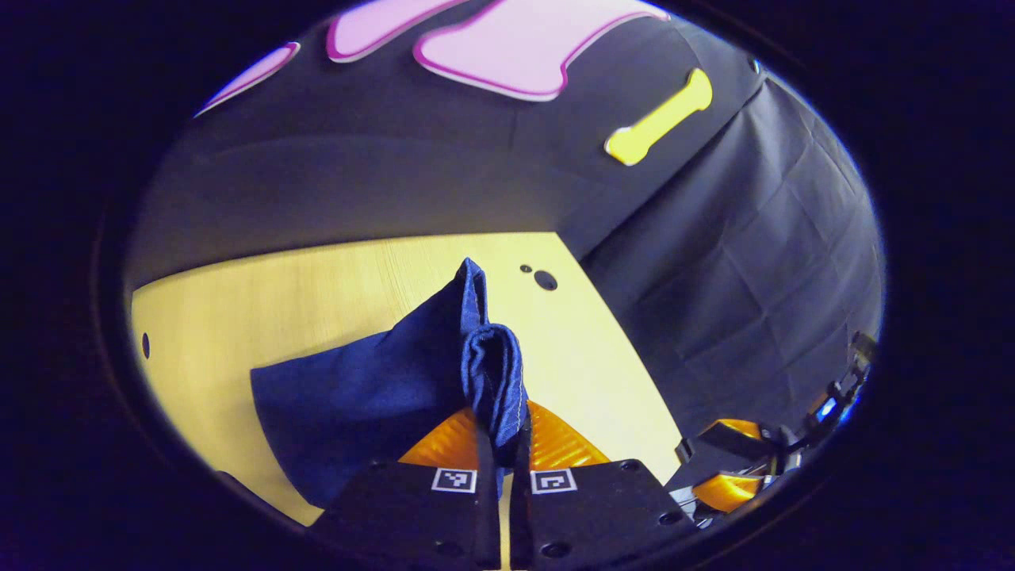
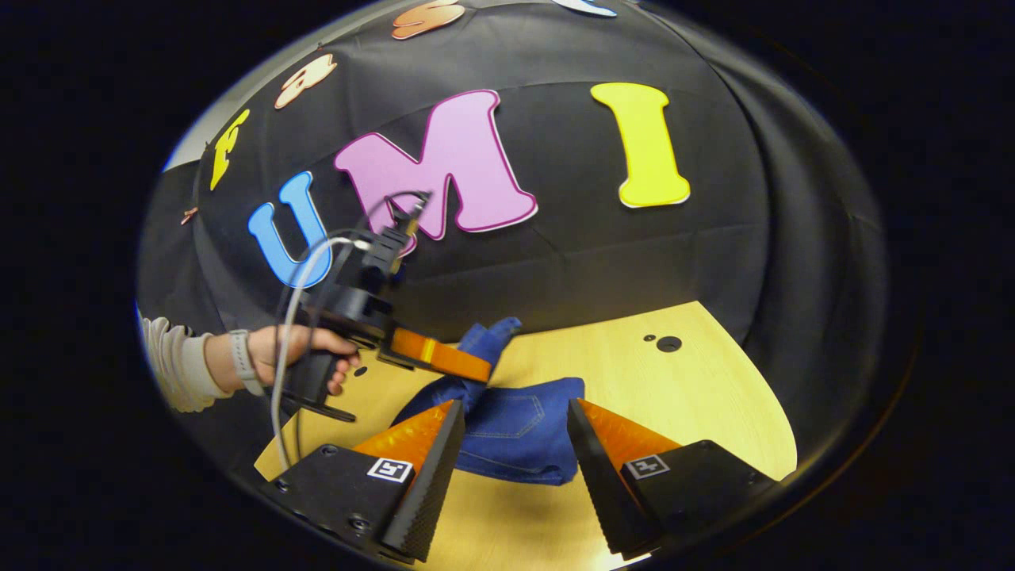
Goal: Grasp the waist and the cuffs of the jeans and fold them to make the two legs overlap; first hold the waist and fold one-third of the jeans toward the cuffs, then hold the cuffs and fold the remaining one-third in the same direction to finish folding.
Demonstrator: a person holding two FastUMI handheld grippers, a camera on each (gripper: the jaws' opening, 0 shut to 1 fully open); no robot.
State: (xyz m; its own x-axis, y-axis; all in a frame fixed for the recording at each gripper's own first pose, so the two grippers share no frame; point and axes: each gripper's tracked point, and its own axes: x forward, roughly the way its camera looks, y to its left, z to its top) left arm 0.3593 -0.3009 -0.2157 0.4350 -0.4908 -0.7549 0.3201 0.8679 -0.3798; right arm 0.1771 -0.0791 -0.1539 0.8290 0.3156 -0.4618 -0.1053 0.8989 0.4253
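Observation:
The dark blue jeans (image 2: 519,432) lie folded in a small bundle on the light wooden table (image 2: 698,396). My left gripper (image 1: 504,444) is shut on a bunched fold of the denim (image 1: 493,373) and holds it raised above the rest of the cloth (image 1: 357,404). In the right gripper view, that left gripper (image 2: 482,369) reaches in from the left, held by a hand (image 2: 293,349), with the denim edge sticking up at its tip. My right gripper (image 2: 515,476) stands open just short of the bundle's near edge, holding nothing.
Two small dark holes (image 2: 668,343) mark the table toward its far right corner. The black cloth wall (image 2: 555,262) closes the table's back and right side. A cable (image 2: 289,317) loops from the left gripper's handle. The right gripper's body (image 1: 733,468) sits low right.

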